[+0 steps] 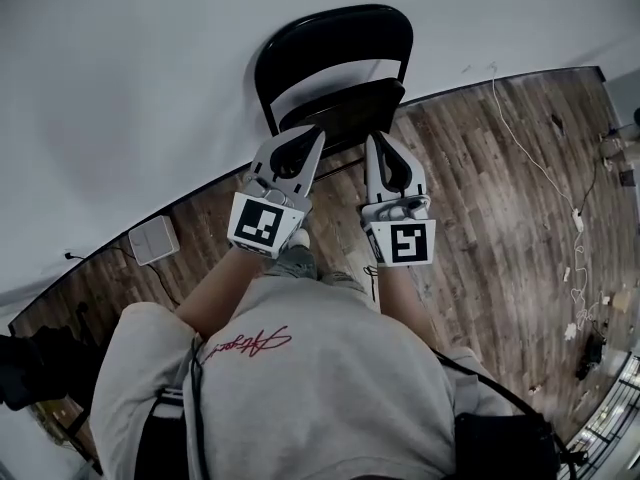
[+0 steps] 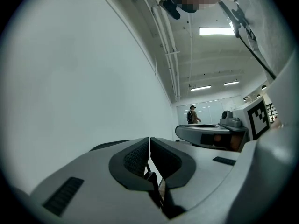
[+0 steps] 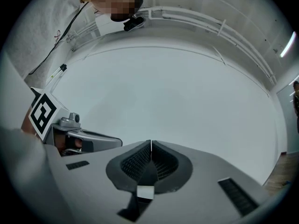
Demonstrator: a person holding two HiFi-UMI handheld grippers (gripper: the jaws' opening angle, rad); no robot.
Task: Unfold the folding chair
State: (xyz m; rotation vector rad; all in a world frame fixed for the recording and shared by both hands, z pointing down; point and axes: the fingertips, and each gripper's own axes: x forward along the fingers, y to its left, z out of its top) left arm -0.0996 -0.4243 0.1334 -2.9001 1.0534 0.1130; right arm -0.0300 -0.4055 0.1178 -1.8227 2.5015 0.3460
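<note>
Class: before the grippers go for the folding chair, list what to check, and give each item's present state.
1. Folding chair in view, by the wall: ok.
2. Left gripper empty: ok, jaws together on nothing.
3. Right gripper empty: ok, same.
4. Jaws apart for a grasp: not ok, both shut.
5. Tips touching the chair: cannot tell.
6. White cable apart from the chair: ok.

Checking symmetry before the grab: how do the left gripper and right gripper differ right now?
The left gripper slants rightward toward the folding chair; the right gripper points nearly straight up the picture. The left marker cube sits tilted; the right marker cube sits squarer. Shared: jaws shut and empty on both, tips overlapping the chair's seat in the head view.
</note>
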